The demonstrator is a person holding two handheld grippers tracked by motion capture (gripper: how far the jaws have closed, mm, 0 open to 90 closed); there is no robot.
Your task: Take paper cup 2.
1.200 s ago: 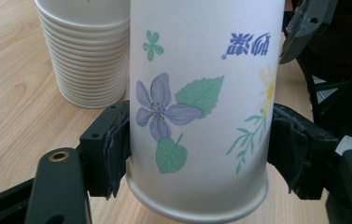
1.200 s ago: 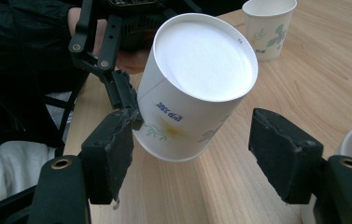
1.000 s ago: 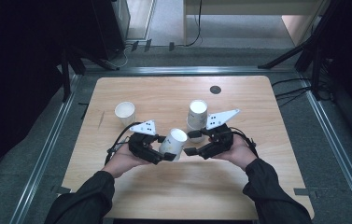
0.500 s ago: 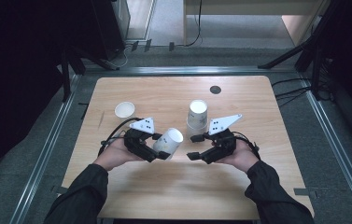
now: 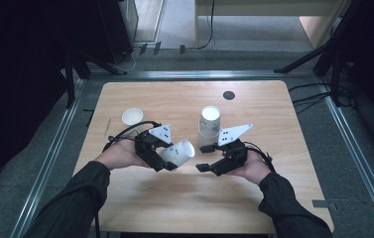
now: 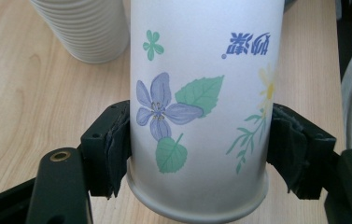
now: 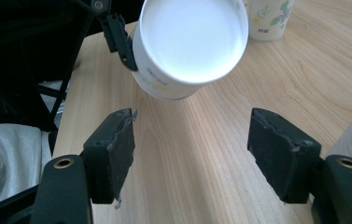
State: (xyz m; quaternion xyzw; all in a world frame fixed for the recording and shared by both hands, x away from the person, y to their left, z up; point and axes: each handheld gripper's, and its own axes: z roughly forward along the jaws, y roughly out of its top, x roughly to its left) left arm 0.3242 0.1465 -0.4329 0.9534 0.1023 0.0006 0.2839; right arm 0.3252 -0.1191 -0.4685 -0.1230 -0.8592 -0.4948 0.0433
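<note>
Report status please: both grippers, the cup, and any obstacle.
Left gripper shut on flowered paper cup. Right gripper open, empty. Cup stack close behind; single cup far left.

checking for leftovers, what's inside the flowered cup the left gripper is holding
The right gripper view faces the flowered cup end-on and shows a plain white surface with nothing on it. The left gripper clamps its wall, which hides the inside from that side.

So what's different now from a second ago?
The right gripper has let go of the cup: its jaws have just been opening and it has pulled away, with nothing between them now. The left gripper alone holds the cup, shut on it near its rim and carried slightly to the left. The stack of cups, the single cup and the table stayed put.
</note>
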